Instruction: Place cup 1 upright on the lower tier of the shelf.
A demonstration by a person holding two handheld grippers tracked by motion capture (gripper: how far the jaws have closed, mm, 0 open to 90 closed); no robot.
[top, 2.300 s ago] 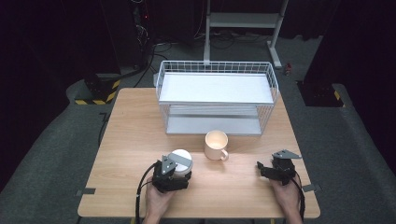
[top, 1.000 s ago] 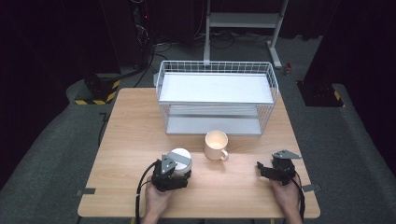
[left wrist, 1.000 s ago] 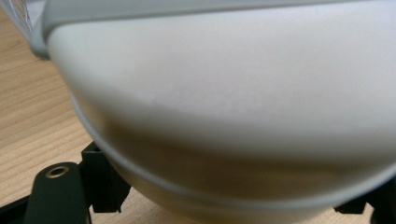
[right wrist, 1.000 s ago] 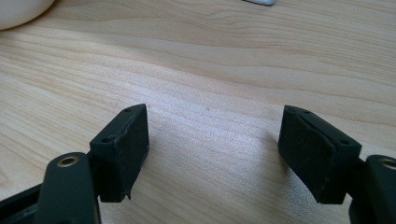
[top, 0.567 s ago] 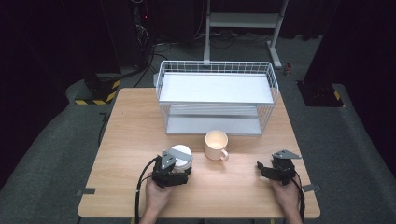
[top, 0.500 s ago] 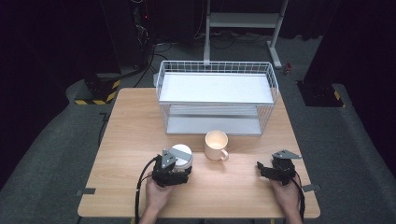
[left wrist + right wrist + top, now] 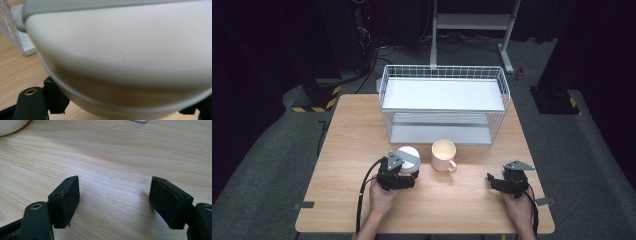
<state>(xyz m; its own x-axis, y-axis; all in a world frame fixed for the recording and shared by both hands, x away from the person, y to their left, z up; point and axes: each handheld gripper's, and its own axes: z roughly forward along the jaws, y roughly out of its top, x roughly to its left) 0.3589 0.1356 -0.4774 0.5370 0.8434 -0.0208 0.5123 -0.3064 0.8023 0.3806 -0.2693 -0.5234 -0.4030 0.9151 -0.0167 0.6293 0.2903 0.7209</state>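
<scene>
**Left tool on the bowl, right tool idle on a pale desk**

Where the dark room closes round it, the wooden desk (image 7: 347, 150) catches the light, its grain pale and running across. Grey carpet lies about the desk, with a yellow-and-black striped block (image 7: 314, 102) off its far left corner and a white stand (image 7: 472, 22) behind.

At the near left, the left tool (image 7: 404, 169) sits against a white bowl (image 7: 408, 156). In the left gripper view the bowl (image 7: 120, 50) swells between the jaws, whose pads stand at its two sides and appear clamped on it, though the contact itself is hidden by the bowl's curve.

Just to the right stands a cream mug (image 7: 443, 155), handle toward the near right. Behind both, a white wire rack (image 7: 443, 102) with two shelves takes up the far middle of the desk.

At the near right, the right tool (image 7: 499, 182) rests low, jaws apart with bare wood between them; its own view shows the pads (image 7: 65, 200) wide over the grain.
</scene>
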